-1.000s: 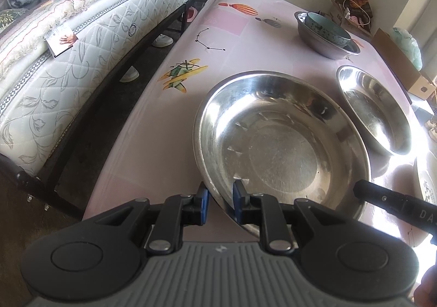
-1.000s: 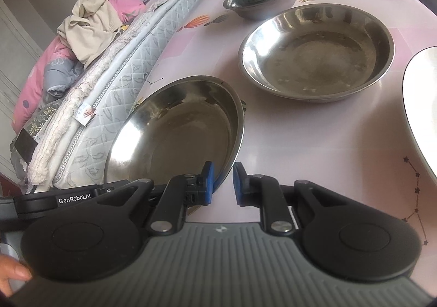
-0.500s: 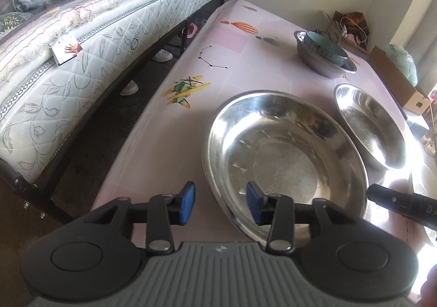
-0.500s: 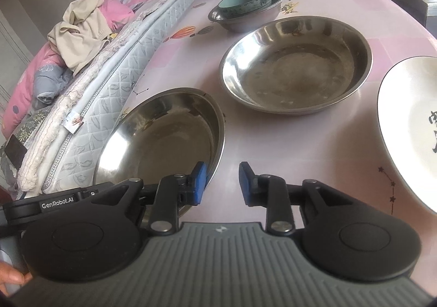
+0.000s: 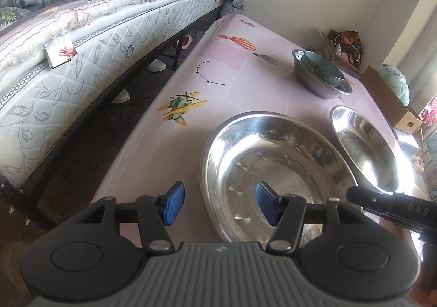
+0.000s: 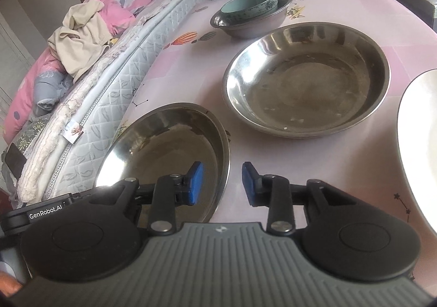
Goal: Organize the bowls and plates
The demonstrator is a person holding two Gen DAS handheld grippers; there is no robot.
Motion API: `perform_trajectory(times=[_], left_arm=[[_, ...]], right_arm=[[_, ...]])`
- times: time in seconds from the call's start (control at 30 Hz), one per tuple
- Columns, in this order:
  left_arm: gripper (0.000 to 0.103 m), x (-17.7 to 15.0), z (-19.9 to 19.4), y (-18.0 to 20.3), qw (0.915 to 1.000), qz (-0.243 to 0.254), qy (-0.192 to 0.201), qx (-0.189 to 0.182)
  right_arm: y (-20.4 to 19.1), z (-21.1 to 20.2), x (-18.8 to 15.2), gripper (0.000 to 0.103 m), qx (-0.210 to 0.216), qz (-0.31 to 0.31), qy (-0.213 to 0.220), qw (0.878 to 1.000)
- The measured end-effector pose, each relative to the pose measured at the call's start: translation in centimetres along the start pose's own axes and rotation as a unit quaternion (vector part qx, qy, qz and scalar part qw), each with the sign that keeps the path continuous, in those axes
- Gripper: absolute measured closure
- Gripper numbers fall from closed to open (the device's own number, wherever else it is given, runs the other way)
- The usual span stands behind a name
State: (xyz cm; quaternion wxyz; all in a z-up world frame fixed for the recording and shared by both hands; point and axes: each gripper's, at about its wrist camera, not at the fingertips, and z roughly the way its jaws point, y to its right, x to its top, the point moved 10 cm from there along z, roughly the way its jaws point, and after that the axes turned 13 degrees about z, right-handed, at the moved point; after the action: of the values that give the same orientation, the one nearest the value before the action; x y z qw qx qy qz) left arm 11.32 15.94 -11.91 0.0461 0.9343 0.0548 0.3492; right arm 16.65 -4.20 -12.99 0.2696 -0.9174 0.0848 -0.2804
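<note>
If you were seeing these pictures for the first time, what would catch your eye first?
Two wide steel pans dominate the pink table: the near pan, its rim between the opening right tongs, and the far pan beyond it. Behind them a teal bowl sits nested in a small steel bowl.

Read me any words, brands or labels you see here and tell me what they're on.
"GenRobot.AI": white print on the black body of the left claw, seen from the right wrist.
"DAS": on the black body of the right claw, cut off by the frame edge.
Tag on the mattress: too small to read.
</note>
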Motion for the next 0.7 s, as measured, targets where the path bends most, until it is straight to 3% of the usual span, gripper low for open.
perform_trajectory(times=[0.23, 0.33, 0.5, 0.7], left_arm=[[0.051, 0.2, 0.9, 0.7, 0.9998, 0.014, -0.014, -0.002], [0.061, -0.1, 1.2, 0.8, 0.9996, 0.017, -0.020, 0.005], [0.075, -0.4, 1.3, 0.3, 0.9994, 0.015, -0.028, 0.017], [0.078, -0.4, 0.8, 0.6, 0.9995, 0.009, -0.030, 0.003]], right_arm=[[-0.8, 1.3, -0.4, 0.072, -0.002, -0.010, -0.007, 1.000], [-0.9, 1.8, -0.7, 0.072, -0.006, -0.012, -0.009, 1.000], [-0.8, 1.8, -0.8, 0.081, -0.011, -0.014, -0.005, 1.000], [-0.2, 1.3, -0.7, 0.086, -0.011, -0.009, -0.004, 1.000]])
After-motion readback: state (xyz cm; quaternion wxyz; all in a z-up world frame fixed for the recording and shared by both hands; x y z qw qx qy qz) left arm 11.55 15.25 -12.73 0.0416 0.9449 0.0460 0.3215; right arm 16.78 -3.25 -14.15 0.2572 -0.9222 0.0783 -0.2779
